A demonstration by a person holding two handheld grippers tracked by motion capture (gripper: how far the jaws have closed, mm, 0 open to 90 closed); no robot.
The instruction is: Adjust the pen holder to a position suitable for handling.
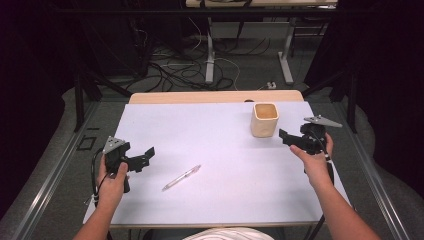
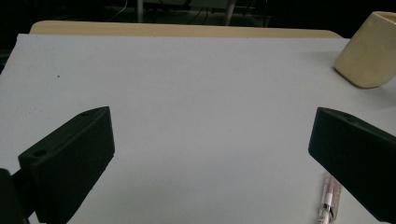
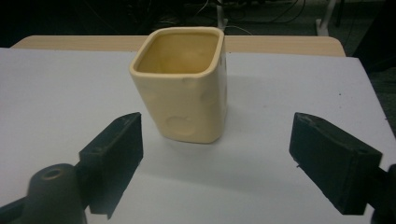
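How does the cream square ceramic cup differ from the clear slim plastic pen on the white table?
The cream square ceramic cup stands upright with its mouth open upward, while the clear slim plastic pen lies flat. The cup is wide and blocky; the pen is thin and long. The cup sits just ahead of the right gripper; the pen lies nearer the left gripper. Both rest on the white table, untouched, and both grippers are open.
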